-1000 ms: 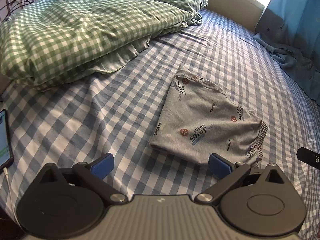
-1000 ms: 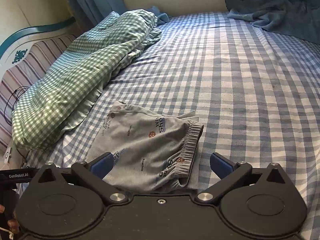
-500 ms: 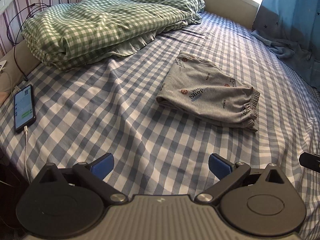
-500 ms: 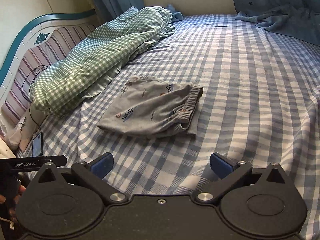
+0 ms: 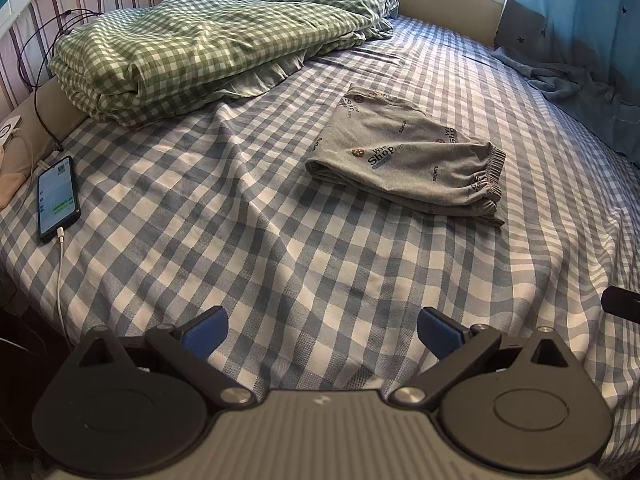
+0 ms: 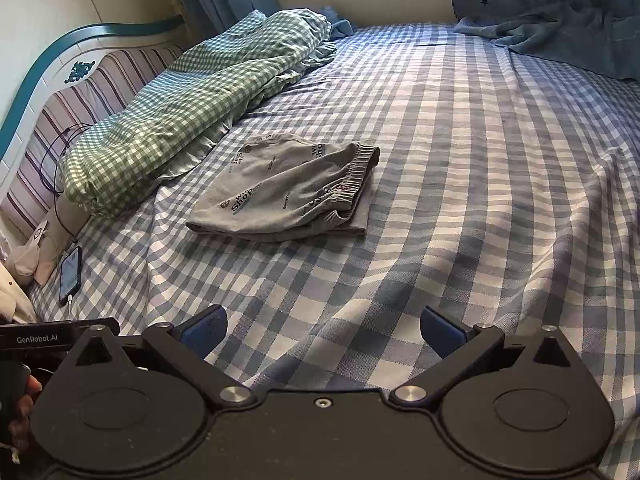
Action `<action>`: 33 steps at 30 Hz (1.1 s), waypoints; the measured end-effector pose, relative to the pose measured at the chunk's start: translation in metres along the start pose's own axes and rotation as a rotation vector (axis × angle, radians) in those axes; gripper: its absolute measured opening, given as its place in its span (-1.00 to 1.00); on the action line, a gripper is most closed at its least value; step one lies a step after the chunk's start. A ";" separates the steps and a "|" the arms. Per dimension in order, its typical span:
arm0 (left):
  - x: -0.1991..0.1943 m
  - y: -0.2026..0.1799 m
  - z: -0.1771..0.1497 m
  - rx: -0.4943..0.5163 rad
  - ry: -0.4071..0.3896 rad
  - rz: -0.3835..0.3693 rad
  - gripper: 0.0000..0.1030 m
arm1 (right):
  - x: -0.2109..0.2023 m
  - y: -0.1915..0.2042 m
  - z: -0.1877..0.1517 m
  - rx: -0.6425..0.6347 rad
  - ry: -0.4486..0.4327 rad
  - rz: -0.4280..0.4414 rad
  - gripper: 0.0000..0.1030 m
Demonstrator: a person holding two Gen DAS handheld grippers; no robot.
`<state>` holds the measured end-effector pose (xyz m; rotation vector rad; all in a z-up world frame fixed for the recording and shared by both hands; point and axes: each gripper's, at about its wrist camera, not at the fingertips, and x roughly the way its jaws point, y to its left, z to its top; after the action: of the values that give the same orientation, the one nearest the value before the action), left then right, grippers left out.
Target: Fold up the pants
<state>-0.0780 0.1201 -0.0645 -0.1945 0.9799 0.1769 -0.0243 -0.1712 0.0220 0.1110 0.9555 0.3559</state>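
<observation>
Change: both grippers have pulled back from the pants (image 5: 404, 160), which now sit farther off in my two views.
Left gripper (image 5: 320, 332): fingers spread wide, holding nothing, over the bed (image 5: 280, 264).
Right gripper (image 6: 322, 330): fingers apart too, nothing between them.
Pants: folded grey bundle lying mid-bed, waistband to the right, near the green duvet (image 5: 208, 40).
Phone (image 5: 57, 198): at the bed's left edge, cable attached.

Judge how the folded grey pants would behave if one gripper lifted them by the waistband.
The grey pants would likely sag and unfold: they are soft knit, stacked in loose layers. They probably feel light, lying thin on the checked sheet. The ribbed waistband should offer some grip.
</observation>
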 end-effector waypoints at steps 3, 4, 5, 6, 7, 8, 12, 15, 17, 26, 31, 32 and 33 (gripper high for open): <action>-0.002 0.000 -0.001 0.003 -0.003 -0.005 0.99 | -0.001 0.003 0.000 -0.001 -0.005 0.003 0.99; -0.002 0.000 -0.002 0.003 -0.003 -0.005 0.99 | -0.002 0.003 0.000 -0.003 -0.006 0.003 0.99; -0.002 0.000 -0.002 0.003 -0.003 -0.005 0.99 | -0.002 0.004 0.000 -0.004 -0.008 0.004 0.99; -0.002 0.000 -0.002 0.004 -0.004 -0.006 0.99 | -0.003 0.005 0.000 -0.003 -0.009 0.004 0.99; -0.002 0.000 -0.002 0.005 -0.005 -0.006 0.99 | -0.003 0.005 0.000 -0.003 -0.011 0.004 0.99; -0.003 0.000 -0.002 0.006 -0.006 -0.007 0.99 | -0.004 0.005 0.000 -0.003 -0.012 0.003 0.99; -0.003 0.001 -0.002 0.007 -0.004 -0.007 0.99 | -0.004 0.005 -0.001 -0.003 -0.006 0.006 0.99; -0.003 0.002 -0.002 0.007 -0.002 -0.008 0.99 | -0.004 0.006 0.000 -0.003 -0.007 0.005 0.99; -0.002 0.003 -0.002 0.008 -0.002 -0.009 0.99 | -0.004 0.006 0.000 -0.003 -0.007 0.005 0.99; 0.000 0.006 -0.001 0.007 0.002 -0.013 0.99 | -0.003 0.009 0.000 -0.005 -0.006 0.006 0.99; 0.003 0.008 -0.001 0.012 0.005 -0.019 0.99 | -0.002 0.010 0.000 -0.004 -0.004 0.006 0.99; 0.003 0.008 0.000 0.013 0.004 -0.021 0.99 | -0.002 0.010 0.000 -0.003 -0.003 0.006 0.99; 0.002 0.008 0.000 0.017 0.002 -0.024 0.99 | -0.002 0.010 0.000 0.000 0.000 0.006 0.99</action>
<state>-0.0789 0.1280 -0.0674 -0.1906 0.9806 0.1465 -0.0280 -0.1626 0.0265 0.1136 0.9555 0.3613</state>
